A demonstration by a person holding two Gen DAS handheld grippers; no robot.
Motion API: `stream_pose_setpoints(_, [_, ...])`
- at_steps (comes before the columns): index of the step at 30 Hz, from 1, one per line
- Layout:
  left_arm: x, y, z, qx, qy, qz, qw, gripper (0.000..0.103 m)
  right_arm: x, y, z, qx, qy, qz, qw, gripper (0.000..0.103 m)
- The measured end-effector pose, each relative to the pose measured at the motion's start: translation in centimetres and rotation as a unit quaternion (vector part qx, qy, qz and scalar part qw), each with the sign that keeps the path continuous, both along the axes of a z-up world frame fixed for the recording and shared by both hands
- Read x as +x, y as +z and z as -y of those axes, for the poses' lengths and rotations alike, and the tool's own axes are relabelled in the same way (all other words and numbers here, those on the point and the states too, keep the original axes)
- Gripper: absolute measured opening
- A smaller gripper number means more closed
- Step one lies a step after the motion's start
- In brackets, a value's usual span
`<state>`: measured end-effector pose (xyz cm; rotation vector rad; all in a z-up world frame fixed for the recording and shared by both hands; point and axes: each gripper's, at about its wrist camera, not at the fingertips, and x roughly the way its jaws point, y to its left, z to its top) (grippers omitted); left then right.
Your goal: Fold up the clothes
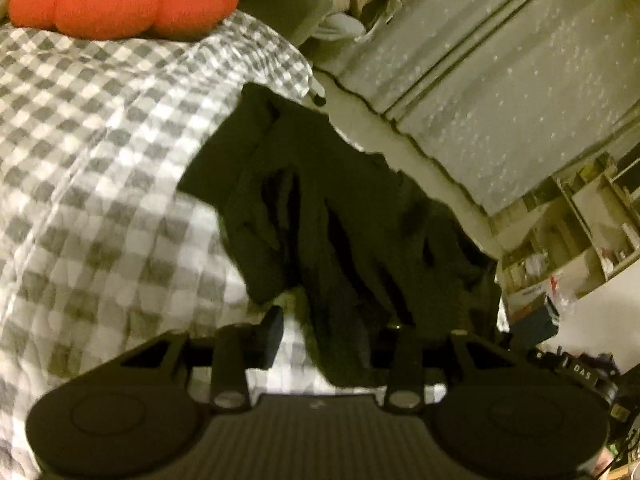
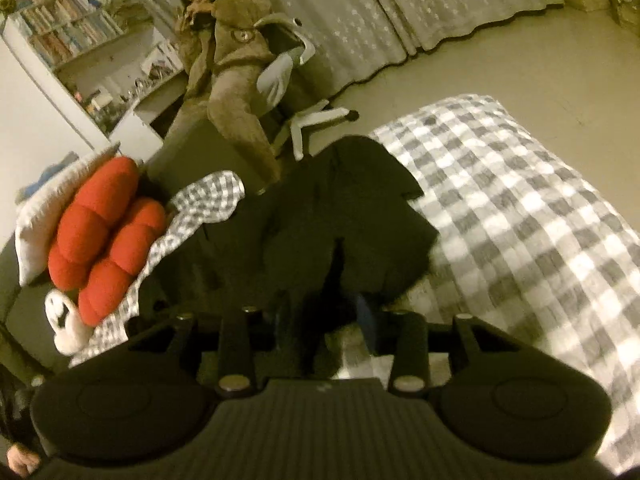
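Both claws spread: left gripper (image 1: 332,332) and right gripper (image 2: 324,320) straddling dark garment (image 1: 320,208), pinching nothing. Advisable: smooth bunched folds ahead before regripping corners.

Both grippers, jaws apart
Left gripper (image 1: 340,332) and right gripper (image 2: 324,320) sit low in frame centre, tilted downward.

Two wrist fisheyes, low over the bed, facing downward across it.

The left wrist view looks along the checked bedcover (image 1: 100,152) toward the curtain (image 1: 500,80) past the bed's edge. The right wrist view looks toward the bookshelf (image 2: 68,28) and a seated person (image 2: 232,64). Both views share the dark garment (image 1: 328,208) and red cushion (image 1: 112,0).
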<state>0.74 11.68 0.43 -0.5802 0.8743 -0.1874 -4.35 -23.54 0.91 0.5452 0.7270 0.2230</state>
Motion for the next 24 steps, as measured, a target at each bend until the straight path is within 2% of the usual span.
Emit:
stream_pose_setpoints(7, [0.0, -1.1, 0.9, -0.017, 0.001, -0.019, 0.9997, 0.036, 0.5, -1.7, -1.9, -0.027, 0.020, -0.033, 0.999, 0.041])
stream_pose_setpoints(8, [0.1, -1.3, 1.1, -0.020, -0.002, -0.023, 0.9995, 0.036, 0.6, -1.9, -2.2, -0.032, 0.019, -0.032, 0.999, 0.038])
stream_pose_setpoints(10, [0.3, -1.5, 1.8, -0.009, -0.007, -0.026, 0.9996, 0.030, 0.8, -2.1, -2.6, -0.043, 0.018, -0.030, 0.998, 0.031])
stream_pose_setpoints(11, [0.3, -1.5, 2.1, 0.001, -0.009, -0.026, 0.9996, 0.026, 0.9, -2.2, -2.9, -0.049, 0.018, -0.027, 0.998, 0.021])
stream_pose_setpoints(12, [0.3, -1.5, 2.5, 0.012, -0.011, -0.026, 0.9995, 0.022, 1.1, -2.3, -3.0, -0.053, 0.019, -0.028, 0.998, 0.005])
stream_pose_setpoints(13, [0.3, -1.6, 2.9, 0.023, -0.013, -0.026, 0.9993, 0.010, 1.2, -2.4, -2.9, -0.050, 0.017, -0.031, 0.998, 0.002])
stream_pose_setpoints(14, [0.3, -1.4, 3.0, 0.031, -0.013, -0.029, 0.9990, 0.003, 1.3, -2.5, -2.9, -0.046, 0.015, -0.034, 0.998, 0.002])
stream_pose_setpoints(16, [0.1, -1.2, 2.8, 0.028, -0.010, -0.031, 0.9991, 0.002, 1.2, -2.3, -2.6, -0.039, 0.008, -0.035, 0.999, 0.001])
stream_pose_setpoints(24, [-2.1, 2.0, 0.7, 0.043, 0.022, 0.022, 0.9986, 0.001, -1.0, 0.9, -0.4, -0.018, -0.024, 0.003, 1.000, 0.001])
